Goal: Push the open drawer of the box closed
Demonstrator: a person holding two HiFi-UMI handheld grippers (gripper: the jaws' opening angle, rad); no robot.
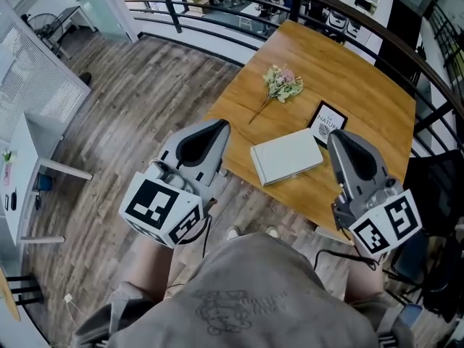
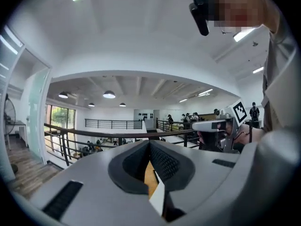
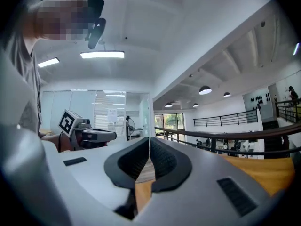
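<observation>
A flat white box [image 1: 287, 156] lies on the wooden table [image 1: 362, 85] near its front edge; I cannot make out its drawer from here. My left gripper [image 1: 217, 126] is raised off the table's left corner, short of the box. Its jaws meet at the tips [image 2: 149, 142] with nothing between them. My right gripper [image 1: 336, 138] hovers just right of the box, also shut and empty, its pads touching [image 3: 149, 140]. Each gripper shows in the other's view, the right gripper [image 2: 214, 125] and the left gripper [image 3: 89, 134], both aimed level over the table.
A small bunch of flowers [image 1: 281, 84] and a black-framed picture [image 1: 328, 122] lie on the table beyond the box. A black railing [image 1: 217, 13] runs behind the table. A dark chair [image 1: 435, 187] stands at the right, and a white desk [image 1: 22, 180] at the far left.
</observation>
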